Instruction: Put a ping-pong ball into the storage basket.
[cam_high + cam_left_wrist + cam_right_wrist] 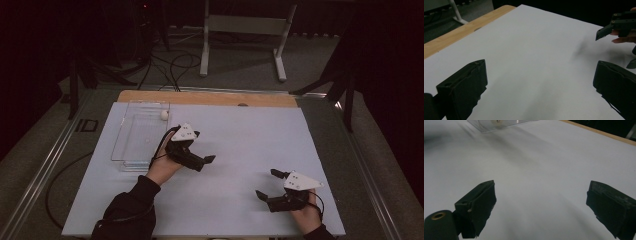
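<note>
Both claws, left (202,161) and right (267,185), gape empty above the white table (240,130); next, likely reaching the small ball (164,115) in the clear tray (131,145).

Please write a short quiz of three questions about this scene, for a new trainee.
1. True or false: the left gripper holds the small white ball.
2. Where does the ball lie? A) in the clear tray, near its far right corner; B) on the white sheet between the grippers; C) between the jaws of the right gripper.
3. Fill in: both grippers have their jaws ____.

Key: 1 false, its jaws are apart with nothing between them. 2 A. 3 open.
</note>
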`<state>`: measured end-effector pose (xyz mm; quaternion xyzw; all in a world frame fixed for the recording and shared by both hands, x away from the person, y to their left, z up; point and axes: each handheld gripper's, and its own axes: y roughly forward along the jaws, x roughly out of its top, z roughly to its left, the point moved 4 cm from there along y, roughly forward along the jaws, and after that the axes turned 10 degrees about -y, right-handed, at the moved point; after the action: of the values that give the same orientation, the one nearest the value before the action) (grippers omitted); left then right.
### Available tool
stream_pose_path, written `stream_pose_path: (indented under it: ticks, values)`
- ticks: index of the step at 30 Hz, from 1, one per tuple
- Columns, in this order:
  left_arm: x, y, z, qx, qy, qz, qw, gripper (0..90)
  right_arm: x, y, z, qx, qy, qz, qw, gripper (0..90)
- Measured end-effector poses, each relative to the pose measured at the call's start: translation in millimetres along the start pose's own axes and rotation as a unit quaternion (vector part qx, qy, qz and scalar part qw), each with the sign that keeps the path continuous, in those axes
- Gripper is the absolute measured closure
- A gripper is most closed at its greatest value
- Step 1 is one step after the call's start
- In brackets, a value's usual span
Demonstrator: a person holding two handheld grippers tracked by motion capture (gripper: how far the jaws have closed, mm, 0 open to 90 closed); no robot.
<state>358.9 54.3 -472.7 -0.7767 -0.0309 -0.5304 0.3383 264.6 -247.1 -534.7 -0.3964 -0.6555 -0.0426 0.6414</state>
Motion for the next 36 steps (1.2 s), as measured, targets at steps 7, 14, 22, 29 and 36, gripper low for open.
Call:
stream_pose_path:
  ticks: [7, 14, 22, 29, 36]
  values:
    - [-6.5, 0.3, 4.4, 0.005, -0.007, -0.038, 0.9992, 0.5, -0.3, -0.1, 0.0, 0.001, 0.001, 0.001, 1.0, 8.7]
    - [-8.1, 1.3, 3.0, 0.013, -0.005, -0.038, 0.9992, 0.5, -0.3, -0.2, 0.1, 0.001, 0.001, 0.0, 1.0, 8.7]
    - [-9.1, 1.7, 0.4, 0.011, -0.005, -0.045, 0.9989, 0.5, -0.4, -0.1, 0.0, 0.001, 0.002, 0.001, 1.0, 8.7]
    - [-8.5, -2.5, -7.3, 0.011, 0.005, -0.056, 0.9983, 0.5, -0.5, -0.9, -0.5, -0.001, 0.002, 0.001, 1.0, 8.7]
    - [-15.1, -8.6, -11.2, 0.008, 0.003, -0.054, 0.9985, 0.5, -0.1, -1.3, -0.3, -0.001, 0.001, 0.0, 1.0, 8.7]
